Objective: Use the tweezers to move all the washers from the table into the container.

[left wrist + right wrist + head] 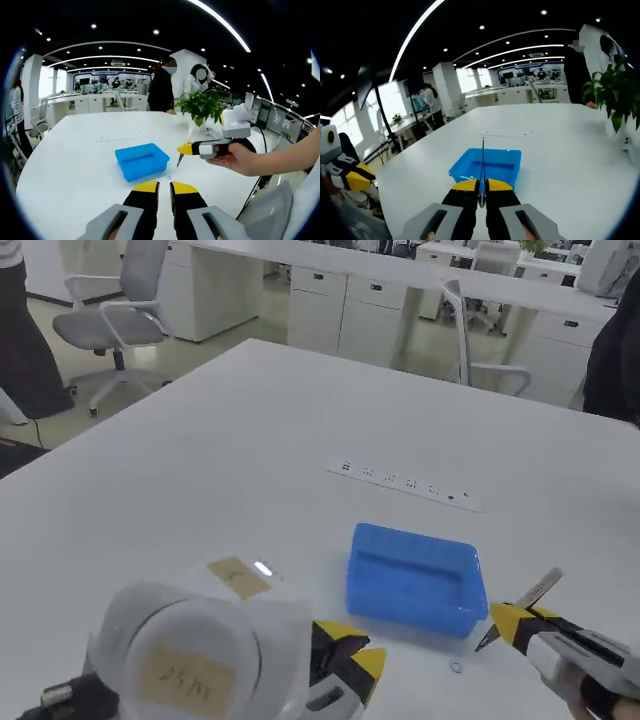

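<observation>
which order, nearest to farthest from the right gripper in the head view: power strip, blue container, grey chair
1. blue container, on the table just left of the right gripper, which holds the tweezers.
2. power strip, beyond the container, mid table.
3. grey chair, off the table, far upper left.

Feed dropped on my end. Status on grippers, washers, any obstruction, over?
Right gripper shut on tweezers, tips beside blue container. Left gripper shut, holding nothing. One washer on table, just off container's corner. Nothing blocking it.
</observation>
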A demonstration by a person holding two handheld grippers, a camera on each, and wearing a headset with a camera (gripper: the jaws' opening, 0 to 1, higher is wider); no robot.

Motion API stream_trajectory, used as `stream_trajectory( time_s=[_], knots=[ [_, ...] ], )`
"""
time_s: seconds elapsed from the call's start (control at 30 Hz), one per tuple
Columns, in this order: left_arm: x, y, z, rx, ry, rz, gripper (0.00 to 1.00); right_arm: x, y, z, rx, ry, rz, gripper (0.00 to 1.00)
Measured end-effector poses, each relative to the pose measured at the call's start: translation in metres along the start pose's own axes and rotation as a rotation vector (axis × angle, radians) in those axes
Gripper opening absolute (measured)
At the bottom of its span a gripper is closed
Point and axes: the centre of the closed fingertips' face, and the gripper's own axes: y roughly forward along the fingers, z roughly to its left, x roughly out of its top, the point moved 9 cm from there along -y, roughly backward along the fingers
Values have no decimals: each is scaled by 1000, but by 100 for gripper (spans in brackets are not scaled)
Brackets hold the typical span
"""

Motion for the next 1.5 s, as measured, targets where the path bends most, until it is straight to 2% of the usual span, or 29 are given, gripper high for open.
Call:
stream_trajectory(
  time_s=[0.17,0.23,0.33,0.5,0.6,0.8,0.97,1.1,1.37,1.5],
  knots=[
    [-6,-11,3,37,-5,26,16,-16,14,-6,-29,21,0,2],
    [-9,-16,5,54,-11,37,19,-26,20,-10,-42,59,-18,2],
    [-12,-18,8,90,-6,51,20,-37,24,-14,-59,58,-28,2],
    [-16,-16,13,122,-7,41,21,-50,31,-21,-73,84,-52,2],
    [-17,-11,17,126,-5,52,21,-51,31,-21,-86,61,-66,2],
    [-20,-6,20,137,25,53,25,-51,34,-22,-65,97,-73,3],
    [-21,-6,20,147,24,50,26,-50,32,-21,-57,98,-71,3],
    [-22,-8,19,146,29,47,27,-53,33,-20,-61,75,-53,3],
    [-25,-13,24,149,39,43,29,-54,35,-15,-60,39,-53,3],
    [-25,-15,26,154,49,38,29,-54,33,-12,-66,-9,-44,3]
  ],
)
